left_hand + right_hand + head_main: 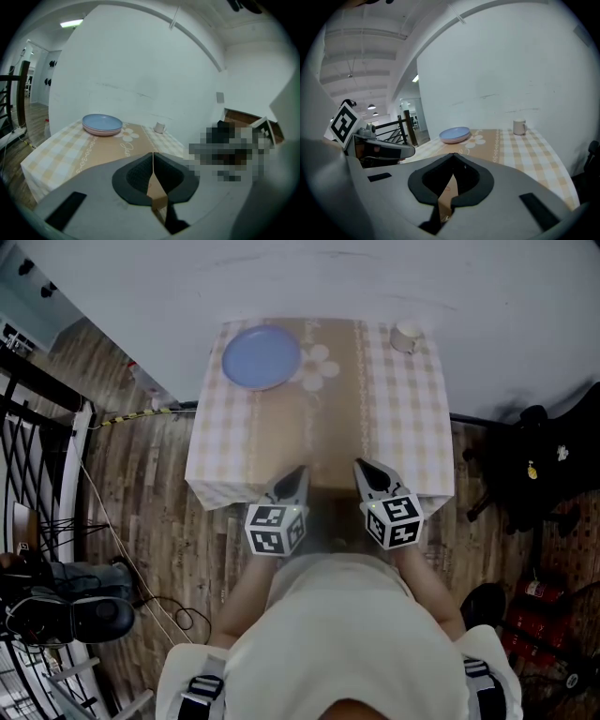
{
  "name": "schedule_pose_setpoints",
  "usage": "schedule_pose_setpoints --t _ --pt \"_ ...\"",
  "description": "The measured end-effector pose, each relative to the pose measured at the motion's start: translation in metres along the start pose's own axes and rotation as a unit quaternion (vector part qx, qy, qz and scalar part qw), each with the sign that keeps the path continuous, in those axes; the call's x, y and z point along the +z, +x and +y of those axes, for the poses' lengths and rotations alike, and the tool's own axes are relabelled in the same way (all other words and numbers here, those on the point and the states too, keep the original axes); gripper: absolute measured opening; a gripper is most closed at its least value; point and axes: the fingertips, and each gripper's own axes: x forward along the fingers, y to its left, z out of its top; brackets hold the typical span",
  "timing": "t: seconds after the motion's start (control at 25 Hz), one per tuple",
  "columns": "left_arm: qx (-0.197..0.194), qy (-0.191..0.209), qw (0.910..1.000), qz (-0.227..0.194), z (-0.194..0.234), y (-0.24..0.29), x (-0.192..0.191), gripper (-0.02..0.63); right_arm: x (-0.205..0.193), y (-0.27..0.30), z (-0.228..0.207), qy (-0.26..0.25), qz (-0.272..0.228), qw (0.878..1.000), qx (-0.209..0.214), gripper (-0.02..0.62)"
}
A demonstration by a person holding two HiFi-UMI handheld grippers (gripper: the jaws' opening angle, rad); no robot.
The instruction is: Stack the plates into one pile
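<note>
A pile of plates (261, 357) with a blue one on top and a pink one beneath sits at the far left corner of the table (281, 437). From the side the plates (102, 124) (455, 134) show as one stack. My left gripper (298, 471) hovers at the table's near edge, shut with nothing between its jaws. My right gripper (360, 465) hangs beside it, also shut and empty. Both (153, 154) (453, 155) are far from the plates.
A white mug (406, 336) (160, 127) (519, 126) stands at the table's far right corner. The checked cloth has a brown centre strip with a flower print (321, 366). A black railing (37, 427) is on the left; dark bags (539, 465) lie on the floor at right.
</note>
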Motion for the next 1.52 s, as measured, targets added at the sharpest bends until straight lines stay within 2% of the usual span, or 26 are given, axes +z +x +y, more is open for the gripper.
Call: schedule_pose_setpoints --t 0.6,1.52 --pt "-0.011 0.005 0.9999 -0.002 -0.036 -0.026 -0.031 0.008 -0.019 -0.046 0.009 -0.007 -0.012 1.0 -0.008 0.0" --pt "-0.014 0.007 0.9999 0.003 -0.038 -0.021 -0.031 0.008 -0.018 -0.046 0.004 -0.022 -0.021 0.999 -0.018 0.0"
